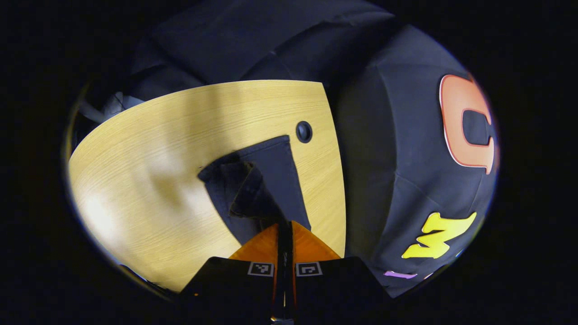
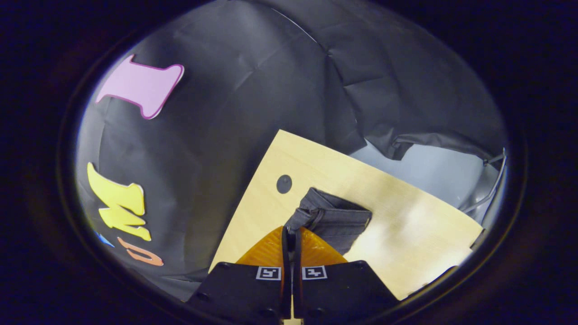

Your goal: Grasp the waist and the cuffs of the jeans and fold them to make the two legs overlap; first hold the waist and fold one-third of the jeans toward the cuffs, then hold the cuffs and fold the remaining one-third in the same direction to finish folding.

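Jeans [image 1: 271,180] lie dark on the wooden table [image 1: 158,149] near its grommet hole [image 1: 304,132], one end lifted up into each claw, likely so the fabric can be carried over for a fold. Left gripper [image 1: 284,225] has its orange fingers pinched nearly together on a fabric edge; right gripper [image 2: 291,234] is likewise clamped on what looks like the waistband or a hem. Both claws are raised above the table, angled down at it.
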